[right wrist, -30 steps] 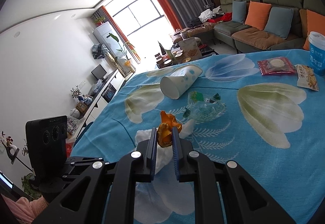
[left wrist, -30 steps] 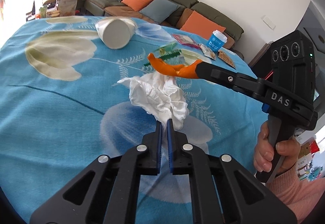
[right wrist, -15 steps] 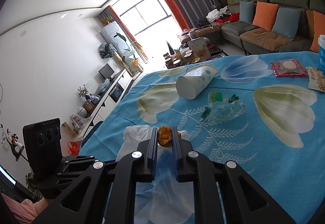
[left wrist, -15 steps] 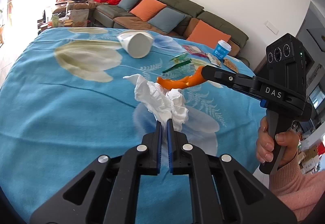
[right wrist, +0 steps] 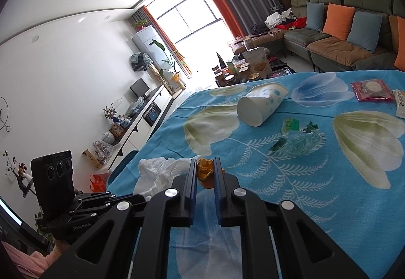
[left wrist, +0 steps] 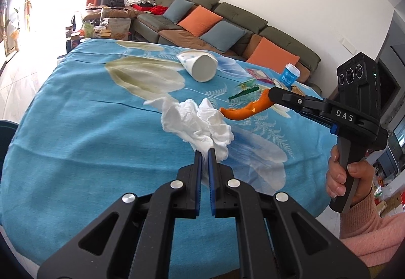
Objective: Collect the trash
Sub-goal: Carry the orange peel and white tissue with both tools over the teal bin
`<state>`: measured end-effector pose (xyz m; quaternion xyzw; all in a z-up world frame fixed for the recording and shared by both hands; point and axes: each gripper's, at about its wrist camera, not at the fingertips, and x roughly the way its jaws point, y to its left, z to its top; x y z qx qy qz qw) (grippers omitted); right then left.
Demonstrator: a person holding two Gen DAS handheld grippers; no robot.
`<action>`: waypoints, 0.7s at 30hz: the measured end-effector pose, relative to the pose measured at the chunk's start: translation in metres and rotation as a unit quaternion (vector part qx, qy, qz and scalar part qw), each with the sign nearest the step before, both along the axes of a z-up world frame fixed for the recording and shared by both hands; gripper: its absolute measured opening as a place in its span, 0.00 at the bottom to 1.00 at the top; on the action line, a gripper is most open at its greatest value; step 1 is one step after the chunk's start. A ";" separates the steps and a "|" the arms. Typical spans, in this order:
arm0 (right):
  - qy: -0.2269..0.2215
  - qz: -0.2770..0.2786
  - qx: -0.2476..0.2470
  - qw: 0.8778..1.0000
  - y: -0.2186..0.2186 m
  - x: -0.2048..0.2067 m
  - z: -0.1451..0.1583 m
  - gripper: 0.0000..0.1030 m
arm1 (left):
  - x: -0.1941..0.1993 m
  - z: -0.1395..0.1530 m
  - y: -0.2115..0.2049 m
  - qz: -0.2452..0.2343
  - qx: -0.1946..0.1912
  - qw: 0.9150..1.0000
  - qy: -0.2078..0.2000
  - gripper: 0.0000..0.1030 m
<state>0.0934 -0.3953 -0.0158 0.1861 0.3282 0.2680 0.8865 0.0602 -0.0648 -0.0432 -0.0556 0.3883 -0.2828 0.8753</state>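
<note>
Both loads are up off the cloth now and I've pulled back from the table compared with a second ago, so more of the blue flowered tablecloth [left wrist: 76, 142] shows under me; I read that as 2 pieces of trash picked and ready to carry off, though I can't see any bin from here. My left gripper [left wrist: 205, 152] is clamped on the crumpled white tissue [left wrist: 197, 122], which hangs in the air ahead of the fingers. My right gripper [right wrist: 205, 165] is pinched shut on the orange peel [left wrist: 243, 110], just beside the tissue. Still lying on the cloth: the tipped white paper cup [right wrist: 260, 104], a clear plastic wrapper [right wrist: 301, 139] with green bits, a red snack packet [right wrist: 370, 90], and a small blue cup [left wrist: 291, 75] at the far edge. Beyond that, a green sofa [right wrist: 354, 33] with orange and blue cushions, and bright windows with orange curtains.
</note>
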 end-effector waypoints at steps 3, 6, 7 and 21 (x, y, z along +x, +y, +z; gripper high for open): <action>-0.002 0.006 0.000 1.000 0.006 0.000 0.003 0.10 | -0.003 0.002 0.006 0.006 0.002 1.000 -0.004 0.05; -0.004 0.013 0.002 1.000 0.012 0.002 0.004 0.10 | -0.005 0.005 0.014 0.013 0.001 1.000 -0.008 0.05; -0.004 0.016 0.002 1.000 0.015 0.003 0.004 0.10 | -0.006 0.006 0.016 0.016 0.002 1.000 -0.011 0.05; -0.004 0.052 0.006 0.999 0.048 0.014 0.008 0.10 | -0.011 0.013 0.049 0.054 -0.001 0.998 -0.018 0.05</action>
